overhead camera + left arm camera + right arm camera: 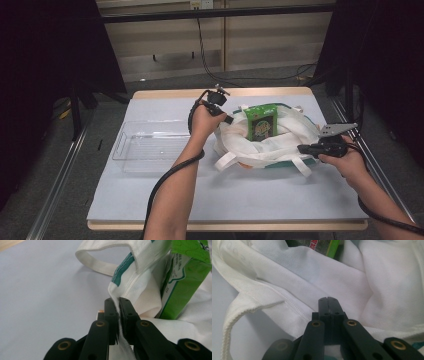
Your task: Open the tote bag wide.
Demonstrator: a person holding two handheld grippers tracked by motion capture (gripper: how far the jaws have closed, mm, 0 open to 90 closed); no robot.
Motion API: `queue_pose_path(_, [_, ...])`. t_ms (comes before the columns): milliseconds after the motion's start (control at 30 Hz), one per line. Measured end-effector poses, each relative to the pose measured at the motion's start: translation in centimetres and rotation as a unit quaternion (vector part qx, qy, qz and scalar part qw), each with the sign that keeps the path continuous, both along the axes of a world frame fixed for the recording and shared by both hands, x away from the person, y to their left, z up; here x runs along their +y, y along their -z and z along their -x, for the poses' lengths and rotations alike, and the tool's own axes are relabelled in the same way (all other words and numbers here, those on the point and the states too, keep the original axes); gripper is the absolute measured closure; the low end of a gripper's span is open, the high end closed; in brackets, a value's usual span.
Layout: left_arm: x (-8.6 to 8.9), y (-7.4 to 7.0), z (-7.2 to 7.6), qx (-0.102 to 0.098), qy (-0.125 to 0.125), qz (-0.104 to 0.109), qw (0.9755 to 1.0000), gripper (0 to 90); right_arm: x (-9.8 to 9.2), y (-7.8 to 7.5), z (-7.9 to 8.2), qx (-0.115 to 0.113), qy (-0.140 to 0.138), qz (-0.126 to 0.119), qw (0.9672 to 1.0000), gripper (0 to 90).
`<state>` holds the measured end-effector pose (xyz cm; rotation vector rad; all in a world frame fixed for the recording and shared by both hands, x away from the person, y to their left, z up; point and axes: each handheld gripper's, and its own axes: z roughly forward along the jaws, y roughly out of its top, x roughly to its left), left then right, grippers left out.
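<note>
left gripper [117,305] clamped on rim of white tote bag [280,145], cloth pinched between pads. right gripper [328,302] fully closed, tips against bag fabric at right rim; grip unclear. green box [261,121] upright inside bag, mid-table.

A clear plastic bin [150,145] sat on the pale blue table cover [240,192], towards its left half, with a handle on its left end wall. The cover lay over a wooden tabletop [165,93], whose edge showed beyond the bin at the far side. Past that far edge, a black cable [205,55] hung down a panelled wall [165,47] and ran off along the grey floor [295,76].
</note>
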<state>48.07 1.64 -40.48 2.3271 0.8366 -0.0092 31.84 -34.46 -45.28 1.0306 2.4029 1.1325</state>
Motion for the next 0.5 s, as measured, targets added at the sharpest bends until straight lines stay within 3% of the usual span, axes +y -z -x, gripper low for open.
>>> queue_pose_path(500, [0.11,0.73,-0.19,0.004,-0.010,0.001,0.9999,85.6,0.07,0.37,0.33,-0.003,0.001,0.007,1.0000,90.0])
